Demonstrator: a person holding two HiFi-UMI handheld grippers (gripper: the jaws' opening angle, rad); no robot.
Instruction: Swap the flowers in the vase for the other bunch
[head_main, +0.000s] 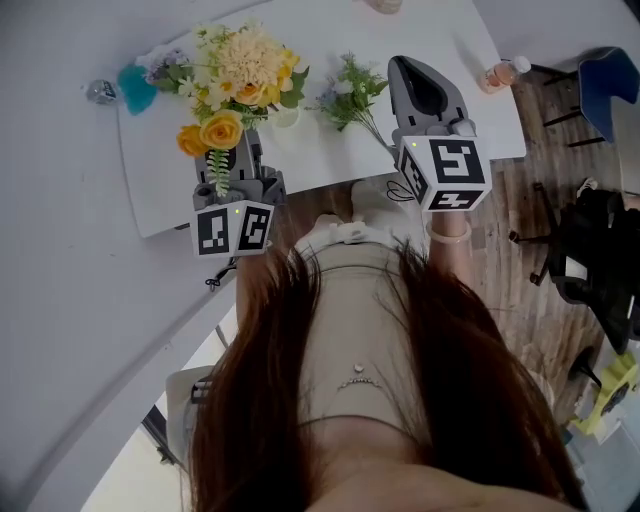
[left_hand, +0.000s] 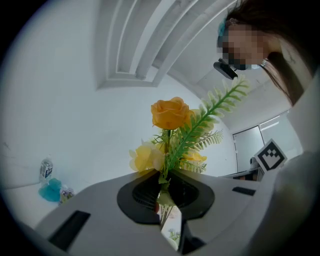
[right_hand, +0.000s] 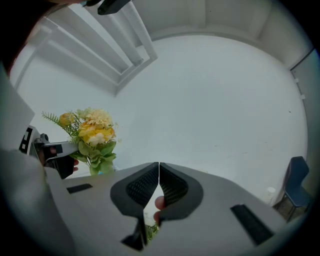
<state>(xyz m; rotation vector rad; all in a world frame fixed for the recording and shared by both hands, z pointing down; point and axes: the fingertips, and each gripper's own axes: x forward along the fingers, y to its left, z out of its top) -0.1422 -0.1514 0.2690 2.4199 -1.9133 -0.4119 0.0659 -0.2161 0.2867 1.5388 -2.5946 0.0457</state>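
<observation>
Head view: yellow bunch clamped by its stems

Left gripper (left_hand: 166, 197) had its jaws clamped low on the stems of the artificial bunch of orange and yellow roses with a fern frond (left_hand: 172, 130), likely to spare the heads. The bunch hung over the white table (head_main: 450, 40), long axis about upright, heads up. Right gripper (right_hand: 158, 175) was empty with its jaws together, near the green sprig bunch with pale-blue flowers (head_main: 350, 92) lying flat.

The left gripper (left_hand: 164, 175) and right gripper (right_hand: 158, 167) are smooth grey shells with black ribbed pads (right_hand: 140, 186). Each carries a white cube (head_main: 445, 172) with black square markers, and a thin black cable (head_main: 218, 275) trails from the left one. The person has long dark hair (head_main: 250, 400), a beige top (head_main: 350, 320) and a pale bracelet (head_main: 448, 232).
</observation>
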